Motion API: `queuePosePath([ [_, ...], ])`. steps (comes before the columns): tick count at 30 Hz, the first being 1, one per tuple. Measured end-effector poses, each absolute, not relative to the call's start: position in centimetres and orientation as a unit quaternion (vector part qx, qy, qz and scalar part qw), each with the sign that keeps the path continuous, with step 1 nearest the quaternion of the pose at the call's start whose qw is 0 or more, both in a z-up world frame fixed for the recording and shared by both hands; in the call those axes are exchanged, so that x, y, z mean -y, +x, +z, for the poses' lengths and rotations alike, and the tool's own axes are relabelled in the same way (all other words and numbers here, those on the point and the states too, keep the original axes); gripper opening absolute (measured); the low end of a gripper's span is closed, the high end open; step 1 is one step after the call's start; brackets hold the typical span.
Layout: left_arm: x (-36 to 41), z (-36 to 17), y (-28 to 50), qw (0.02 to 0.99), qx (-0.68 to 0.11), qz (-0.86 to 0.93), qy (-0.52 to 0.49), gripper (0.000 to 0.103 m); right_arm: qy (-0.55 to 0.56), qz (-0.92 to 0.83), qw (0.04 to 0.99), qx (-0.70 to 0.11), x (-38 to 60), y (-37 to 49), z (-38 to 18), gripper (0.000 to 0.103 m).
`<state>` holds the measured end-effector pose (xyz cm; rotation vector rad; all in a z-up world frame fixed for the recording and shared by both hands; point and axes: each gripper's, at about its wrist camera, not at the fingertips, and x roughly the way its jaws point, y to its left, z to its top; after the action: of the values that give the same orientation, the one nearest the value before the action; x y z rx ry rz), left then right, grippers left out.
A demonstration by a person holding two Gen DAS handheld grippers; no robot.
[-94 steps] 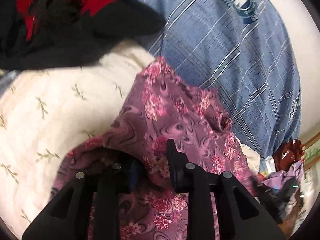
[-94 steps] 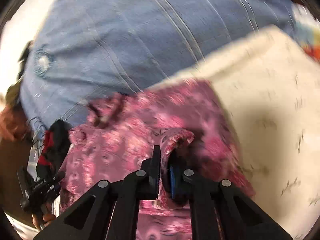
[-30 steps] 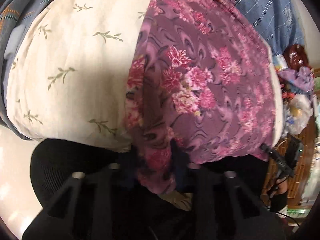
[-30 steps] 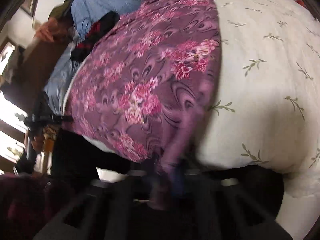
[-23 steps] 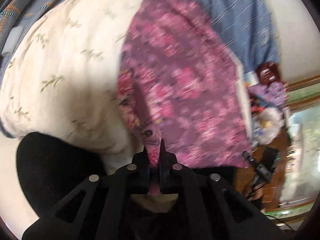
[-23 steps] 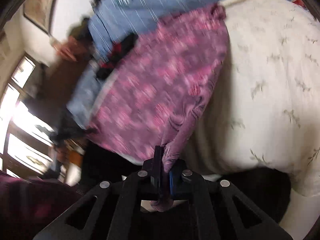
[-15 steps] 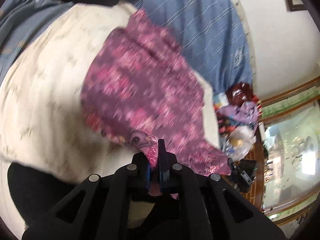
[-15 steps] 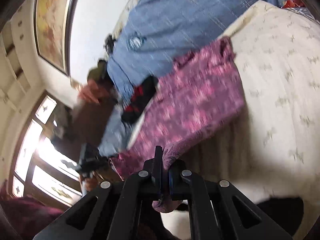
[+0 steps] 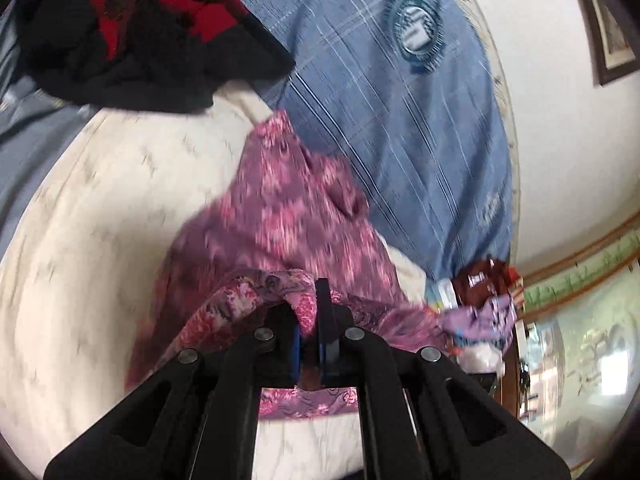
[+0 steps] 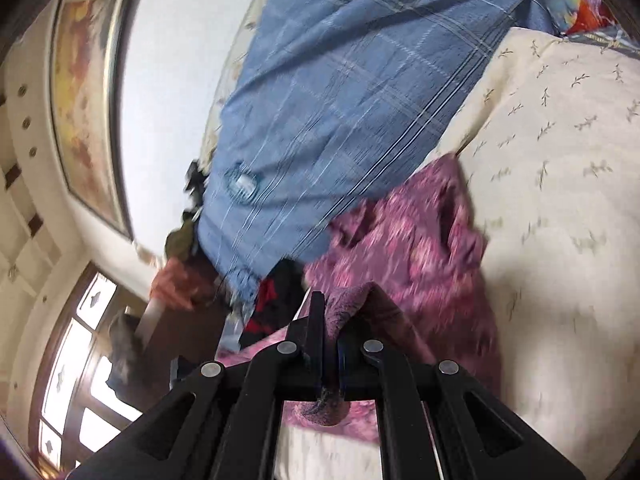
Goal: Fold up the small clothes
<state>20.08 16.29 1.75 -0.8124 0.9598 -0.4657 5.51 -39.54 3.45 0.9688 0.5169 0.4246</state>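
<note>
A fold of the purple flowered garment [image 9: 288, 216] is pinched between the closed jaws of the left gripper [image 9: 308, 320], the cloth bunched just ahead of the fingertips. Another edge of the same garment [image 10: 416, 248] is clamped in the right gripper [image 10: 330, 320], a rolled tuft hanging below the jaws. The rest of the garment is spread on a cream quilt [image 9: 100, 208] with small sprigs. Beyond it a blue checked cloth [image 9: 380, 92] is laid across the bed. A black and red garment [image 9: 132, 32] is heaped at the quilt's far left. Farther off, a framed picture [image 10: 88, 92] is seen, though blurred, apparently on a wall.
</note>
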Motion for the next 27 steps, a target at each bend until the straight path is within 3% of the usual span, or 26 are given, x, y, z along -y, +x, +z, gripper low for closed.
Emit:
queuePosePath([
  [13,-13.0,-1.3,35.0,0.772,-0.475,-0.168,-0.387,0.004,0.528,0.135,0.799,-0.255,43.1,18.6,-0.5,0.004],
  [19,-12.0,-4.8,38.0,0.736,-0.528,-0.138,-0.401,0.004,0.533,0.103,0.786,-0.295,43.6,21.9,-2.0,0.012],
  [22,-11.9,-3.8,37.3,0.739,-0.512,-0.172,-0.402,0.022,0.525,0.144,0.781,-0.307,43.2,21.9,-1.5,0.033],
  [23,-11.9,-3.5,37.3,0.738,-0.509,-0.177,-0.406,0.023,0.524,0.160,0.776,-0.314,43.0,22.1,-1.4,0.036],
  [27,-12.3,-2.2,39.0,0.729,-0.490,-0.181,-0.443,0.023,0.558,0.177,0.762,-0.277,43.9,23.2,-0.9,0.036],
])
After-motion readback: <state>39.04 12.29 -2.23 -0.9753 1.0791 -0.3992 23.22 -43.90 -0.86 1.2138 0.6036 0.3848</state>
